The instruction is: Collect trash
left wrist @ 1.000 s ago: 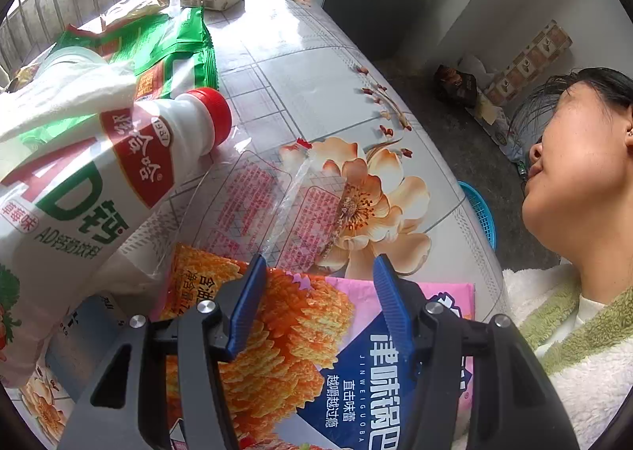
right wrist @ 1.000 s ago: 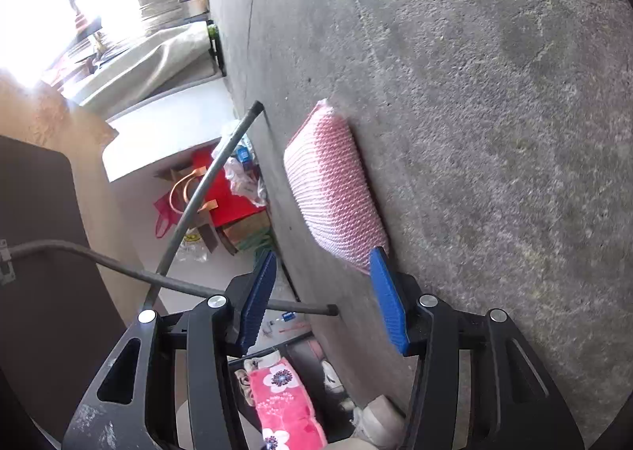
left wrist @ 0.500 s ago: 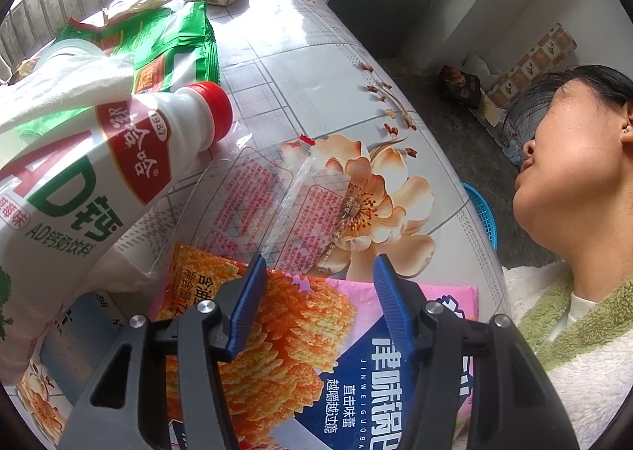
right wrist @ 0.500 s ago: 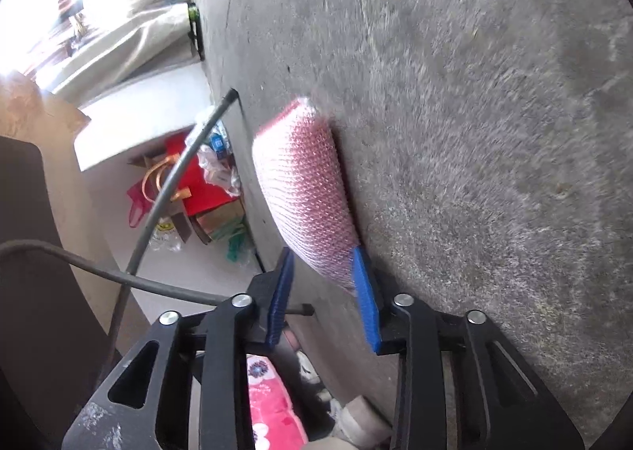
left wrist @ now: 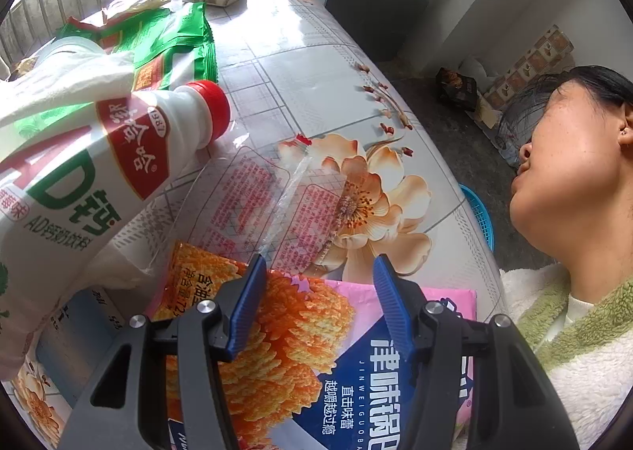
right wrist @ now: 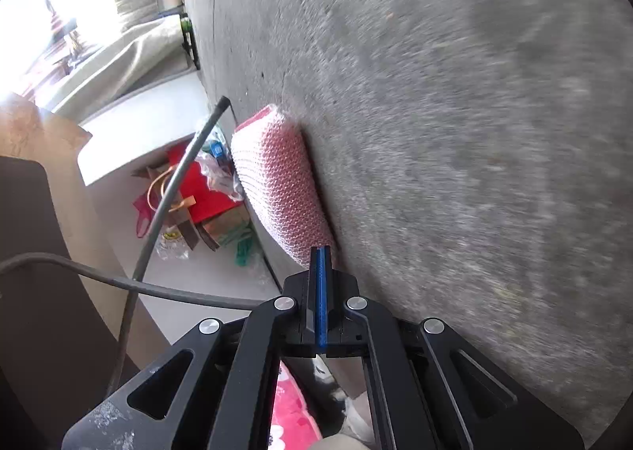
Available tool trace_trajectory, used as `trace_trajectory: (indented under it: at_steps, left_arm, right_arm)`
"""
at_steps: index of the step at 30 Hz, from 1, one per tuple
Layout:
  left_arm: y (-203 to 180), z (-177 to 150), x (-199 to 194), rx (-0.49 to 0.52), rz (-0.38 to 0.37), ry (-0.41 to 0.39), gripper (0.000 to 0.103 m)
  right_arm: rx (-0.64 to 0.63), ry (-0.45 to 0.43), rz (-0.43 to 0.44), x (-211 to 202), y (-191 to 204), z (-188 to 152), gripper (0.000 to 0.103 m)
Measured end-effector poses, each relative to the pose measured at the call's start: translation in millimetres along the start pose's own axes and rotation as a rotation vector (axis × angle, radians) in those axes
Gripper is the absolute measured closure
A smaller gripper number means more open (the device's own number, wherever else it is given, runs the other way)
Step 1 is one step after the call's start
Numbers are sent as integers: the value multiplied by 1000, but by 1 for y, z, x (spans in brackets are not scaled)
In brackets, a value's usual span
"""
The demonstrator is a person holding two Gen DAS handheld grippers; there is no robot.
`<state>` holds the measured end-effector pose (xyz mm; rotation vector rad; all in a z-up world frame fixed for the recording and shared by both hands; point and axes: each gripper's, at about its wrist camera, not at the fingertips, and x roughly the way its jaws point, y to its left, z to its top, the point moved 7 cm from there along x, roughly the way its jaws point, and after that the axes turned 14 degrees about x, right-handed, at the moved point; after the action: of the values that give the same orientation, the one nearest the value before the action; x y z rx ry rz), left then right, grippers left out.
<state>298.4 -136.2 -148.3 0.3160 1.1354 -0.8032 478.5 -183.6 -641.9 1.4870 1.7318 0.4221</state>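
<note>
Right tongs point(right wrist: 320, 264), angled slightly downward, are clamped fully together on the near end of a pink mesh wrapper point(right wrist: 277, 185) lying on the concrete floor point(right wrist: 455, 113), its long axis running straight ahead. Left tongs point(left wrist: 316, 291) hang open, tilted steeply over a snack bag point(left wrist: 285, 351) on the worktop point(left wrist: 308, 66), a bottle point(left wrist: 99, 165) lying left, cap pointing right.

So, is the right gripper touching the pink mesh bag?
Touching. In the right wrist view, the right gripper has its jaws shut on the pink mesh bag's near end.
</note>
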Motion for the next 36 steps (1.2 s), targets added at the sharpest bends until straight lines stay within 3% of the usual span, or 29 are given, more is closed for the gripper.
trace_trajectory:
  at_steps: [5,8,9,10,13,18,22,27,31,36]
  left_arm:
    - [-6,1,-1,14,-18,0,48]
    - [-16,4,-8,58,-26,-36,48]
    - [-20,5,-13,76,-32,-57,48]
    - [-24,6,-18,88,-43,-78,48]
    - [-37,5,-35,141,-61,-141,44]
    - [-52,-7,-71,163,-46,-244,35]
    - [-58,-22,-111,148,-32,-332,30]
    - [-65,-48,-157,139,-8,-418,22]
    - [-62,-74,-185,108,27,-421,20]
    - [-49,-114,-213,28,35,-465,18]
  right_arm:
    - [-14,-95,43,-35,-5,-19,103]
    - [-99,-316,-53,-75,-3,-54,90]
    - [-108,-383,-73,-92,-6,-70,72]
    - [-114,-442,-95,-106,-9,-84,61]
    - [-122,-631,-206,-158,-23,-139,56]
    - [-126,-827,-323,-228,-28,-243,43]
    - [-137,-933,-270,-267,-20,-327,31]
    - [-87,-1110,-289,-307,-24,-400,29]
    - [-5,-1232,-220,-329,-30,-460,29]
    - [-41,-1342,-256,-341,-26,-533,27]
